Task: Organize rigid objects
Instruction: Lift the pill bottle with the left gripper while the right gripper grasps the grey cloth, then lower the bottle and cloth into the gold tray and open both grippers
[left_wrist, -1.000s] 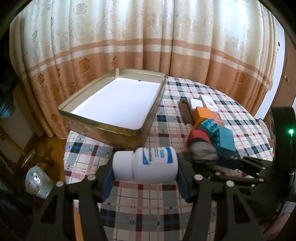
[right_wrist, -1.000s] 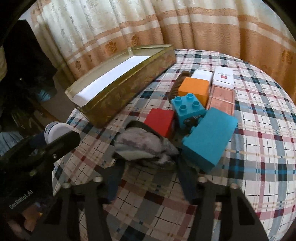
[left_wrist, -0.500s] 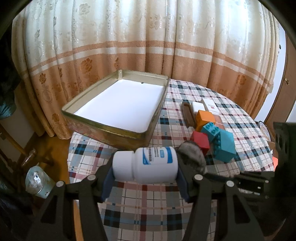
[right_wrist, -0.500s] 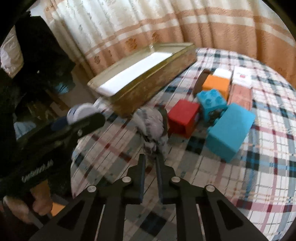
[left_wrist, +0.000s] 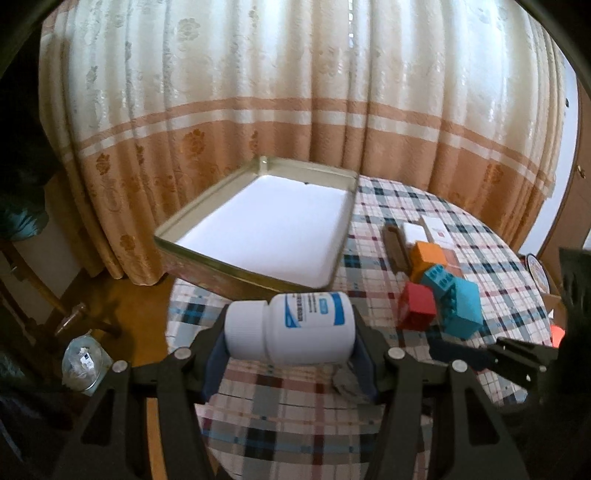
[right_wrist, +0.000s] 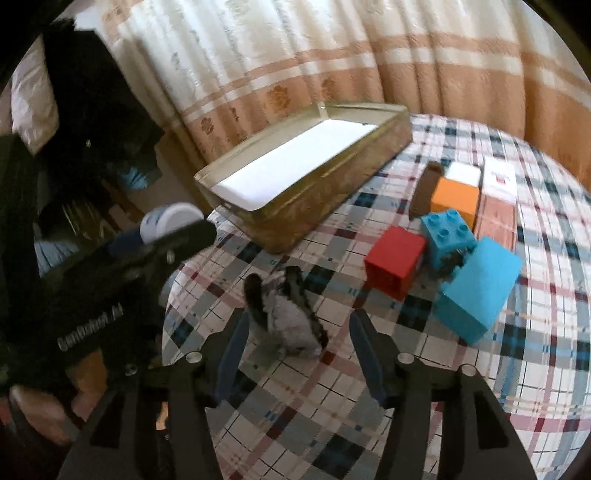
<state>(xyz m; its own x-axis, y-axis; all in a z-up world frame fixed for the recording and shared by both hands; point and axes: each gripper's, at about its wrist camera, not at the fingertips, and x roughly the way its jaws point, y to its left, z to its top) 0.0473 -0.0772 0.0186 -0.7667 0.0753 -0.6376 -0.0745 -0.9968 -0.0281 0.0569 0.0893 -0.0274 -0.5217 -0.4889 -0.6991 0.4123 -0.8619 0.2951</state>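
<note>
Curtain (left_wrist: 295, 122): cream above, orange floral band below, hanging in folds behind the table. Tablecloth (right_wrist: 369, 398): plaid in white, grey, blue and red, covering a round table. Floor (left_wrist: 122, 302): brown, visible left of the table. Jar (left_wrist: 83, 363): clear, on the floor at lower left, contents unclear. Chair (left_wrist: 40, 291): wooden legs only, at the left edge. Door (left_wrist: 576, 192): brown wood, at the far right.
</note>
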